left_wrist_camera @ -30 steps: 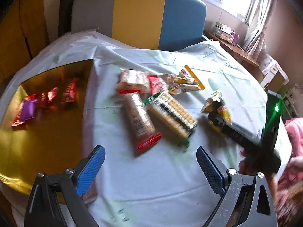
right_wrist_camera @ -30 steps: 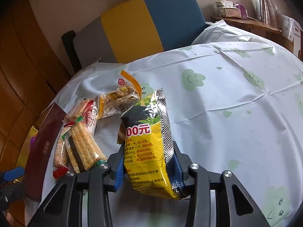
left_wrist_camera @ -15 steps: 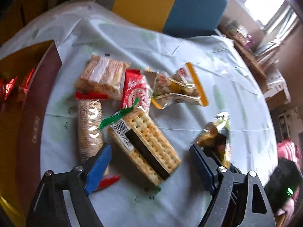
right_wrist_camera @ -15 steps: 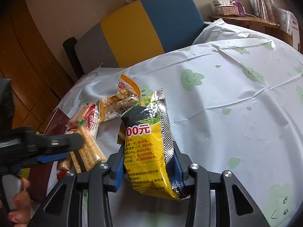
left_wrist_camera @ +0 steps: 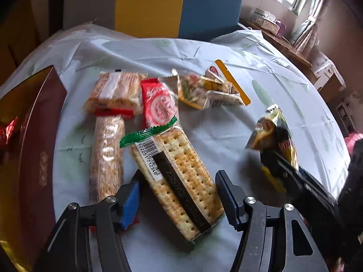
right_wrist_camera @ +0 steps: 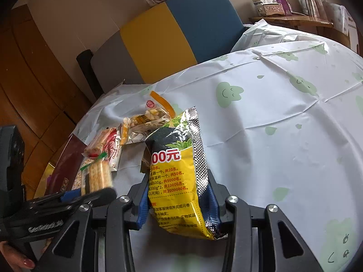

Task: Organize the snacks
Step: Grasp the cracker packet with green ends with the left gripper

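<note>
Tabletop [right_wrist_camera: 283, 136] before me: covered by a white cloth printed with pale green smiling shapes. Far side: a chair back [left_wrist_camera: 172, 6] in grey, yellow and blue panels, standing just behind the tabletop. Far right: a wooden shelf [right_wrist_camera: 292, 19] carrying a tissue box [right_wrist_camera: 270, 8] and a small purple item beside it. Curtain [left_wrist_camera: 306, 29] at the window. Left: wood wall panelling [right_wrist_camera: 34, 79].
</note>
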A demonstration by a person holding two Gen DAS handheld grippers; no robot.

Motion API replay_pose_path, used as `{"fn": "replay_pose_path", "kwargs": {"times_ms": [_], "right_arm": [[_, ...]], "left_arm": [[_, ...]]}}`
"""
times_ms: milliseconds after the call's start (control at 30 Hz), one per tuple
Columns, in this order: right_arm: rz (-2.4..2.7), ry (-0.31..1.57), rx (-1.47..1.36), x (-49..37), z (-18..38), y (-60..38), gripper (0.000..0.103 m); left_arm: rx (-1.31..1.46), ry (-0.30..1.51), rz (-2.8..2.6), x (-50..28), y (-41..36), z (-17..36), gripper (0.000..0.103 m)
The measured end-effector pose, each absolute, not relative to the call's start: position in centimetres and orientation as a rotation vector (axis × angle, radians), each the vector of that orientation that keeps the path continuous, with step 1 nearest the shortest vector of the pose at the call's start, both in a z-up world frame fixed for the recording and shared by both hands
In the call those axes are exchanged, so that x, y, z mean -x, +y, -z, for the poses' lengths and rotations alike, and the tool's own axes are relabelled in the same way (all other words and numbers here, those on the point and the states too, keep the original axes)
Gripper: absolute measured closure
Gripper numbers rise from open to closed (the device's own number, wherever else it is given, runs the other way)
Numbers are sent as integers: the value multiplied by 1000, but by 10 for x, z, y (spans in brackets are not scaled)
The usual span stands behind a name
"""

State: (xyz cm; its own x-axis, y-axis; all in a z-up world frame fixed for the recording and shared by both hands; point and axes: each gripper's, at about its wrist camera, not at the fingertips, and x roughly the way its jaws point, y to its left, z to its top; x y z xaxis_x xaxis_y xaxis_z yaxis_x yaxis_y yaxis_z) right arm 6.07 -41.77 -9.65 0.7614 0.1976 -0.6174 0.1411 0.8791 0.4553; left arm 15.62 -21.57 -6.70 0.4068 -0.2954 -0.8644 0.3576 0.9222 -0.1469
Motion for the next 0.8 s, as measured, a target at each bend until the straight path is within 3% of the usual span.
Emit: {"fn": "replay_pose_path", "kwargs": {"times_ms": [33,167,267,333,467,800], "right_arm": [[-32,712,-508,-61,96,-418,60],[-32,712,-507,-60,97,-418,60],[-31,712,-506,-60,97,-418,60],[-32,712,-506,-60,96,-418,60],[-31,712,-508,-60,97,-418,60],[-33,711,-511,-60,97,-419,60]], "left_arm": [[-61,1091,404,-156,-212,66,38],[-14,1132,363,-154,-201,62,14],[10,1108,332,-152,-198,54,14],[-16,1096,329,-153,-204,53,17],[-61,1120,330,-148,-208,65,40],[-118,1018,378,-126,-208,66,49]]}}
